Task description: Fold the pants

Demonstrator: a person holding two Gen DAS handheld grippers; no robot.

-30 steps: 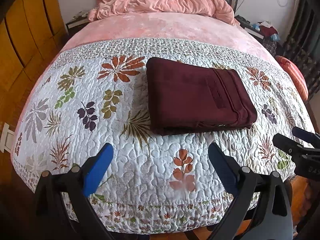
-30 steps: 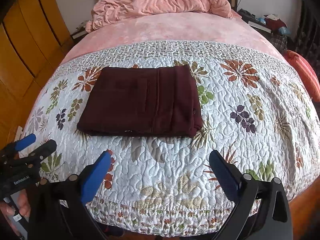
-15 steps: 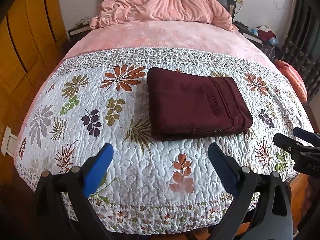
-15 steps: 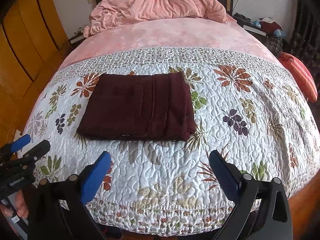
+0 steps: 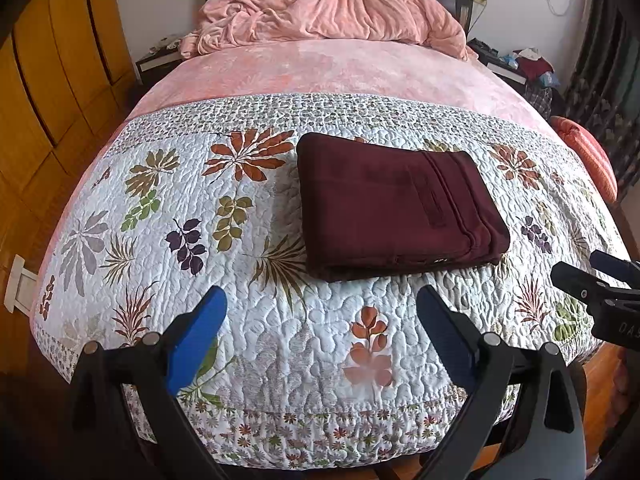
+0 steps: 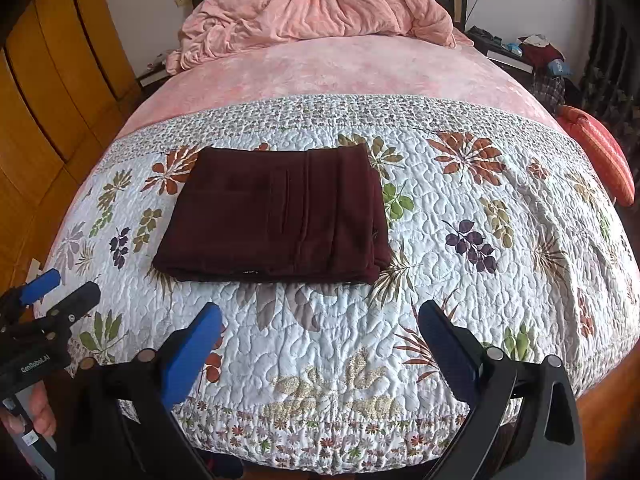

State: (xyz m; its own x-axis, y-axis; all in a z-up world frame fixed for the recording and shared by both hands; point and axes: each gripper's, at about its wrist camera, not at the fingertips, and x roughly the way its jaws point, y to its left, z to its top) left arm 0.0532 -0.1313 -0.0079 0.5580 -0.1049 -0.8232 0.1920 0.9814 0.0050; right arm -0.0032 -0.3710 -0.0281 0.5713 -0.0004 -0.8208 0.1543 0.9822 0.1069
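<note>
Ahead of my gripper spreads a leaf-printed quilt over the bed, a rumpled pink blanket heaped beyond it, wooden wardrobe doors off to my left.

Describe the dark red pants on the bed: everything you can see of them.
The pants are a deep maroon, soft matte fabric, folded into a compact, roughly rectangular stack of several layers. Lengthwise seams or pleats and a slit-like pocket line show on the top face. The layered edges face the cameras. They lie flat on the floral quilt, left of the bed's middle in the right wrist view. Nothing else touches them: the left tool and right tool are both open, short of the near edge.
</note>
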